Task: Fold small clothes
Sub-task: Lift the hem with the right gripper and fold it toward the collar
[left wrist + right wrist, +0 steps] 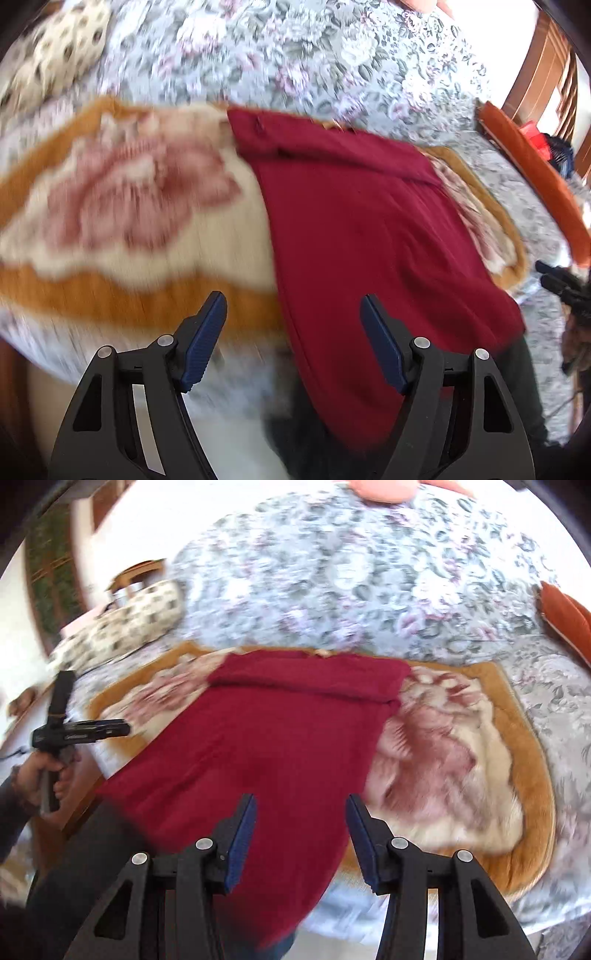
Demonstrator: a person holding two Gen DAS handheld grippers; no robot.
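Ahead of both my tools, a dark red knit garment (280,738) lies flat on an orange-bordered floral blanket (461,775) over the bed. Left hand-held gripper (293,314) and right hand-held gripper (301,812) gape wide, empty. I'd pinch the near hem corners together, lifting evenly.

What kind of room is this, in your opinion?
Probably a bedroom in a home: a bed with a floral bedspread, a patterned pillow, and a wooden chair beside it. A red garment lies on a blanket.
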